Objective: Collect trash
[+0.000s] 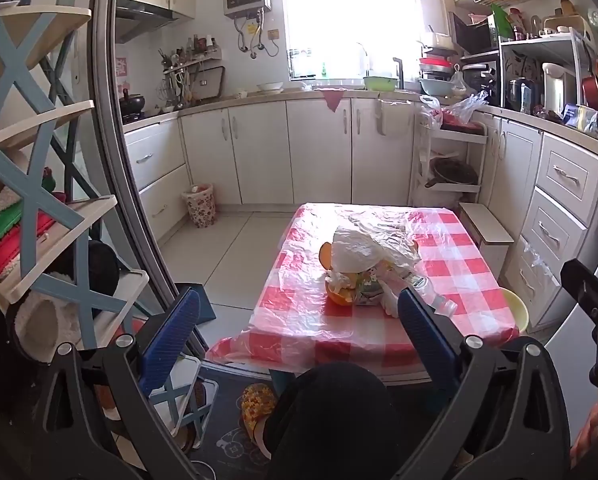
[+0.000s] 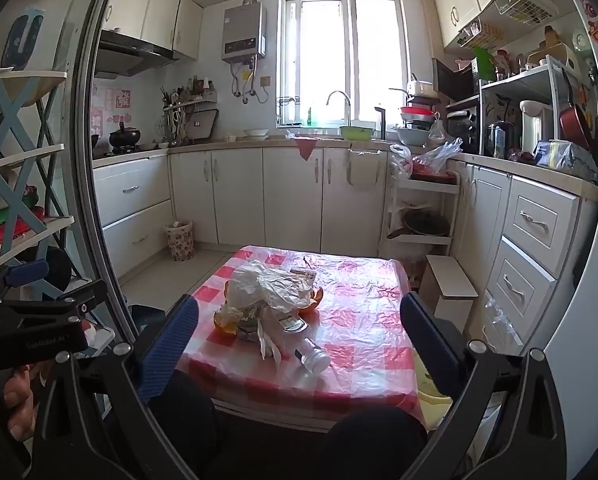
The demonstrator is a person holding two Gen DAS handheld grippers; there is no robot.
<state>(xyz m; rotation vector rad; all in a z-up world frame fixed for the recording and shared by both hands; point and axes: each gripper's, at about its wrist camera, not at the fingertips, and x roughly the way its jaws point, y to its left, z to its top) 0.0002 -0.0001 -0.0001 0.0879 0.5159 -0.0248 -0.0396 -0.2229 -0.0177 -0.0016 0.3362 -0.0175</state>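
Both the left gripper (image 1: 299,312) and right gripper (image 2: 299,328) gape wide, apparently empty, short of the trash pile (image 2: 267,304).

Trash pile (image 2: 265,300) sits centre frame on the table (image 2: 363,320), bottle (image 2: 313,356) at its lower right, bin (image 2: 179,240) on the floor at left

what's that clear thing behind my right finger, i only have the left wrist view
observer: A clear plastic bottle, lying on its side.
operator: is it under the bag
observer: No. It lies out in the open on the checked tablecloth, nearer to us than the crumpled plastic bag.
operator: right fingers open or shut
observer: The right gripper is open, with nothing between its fingers.
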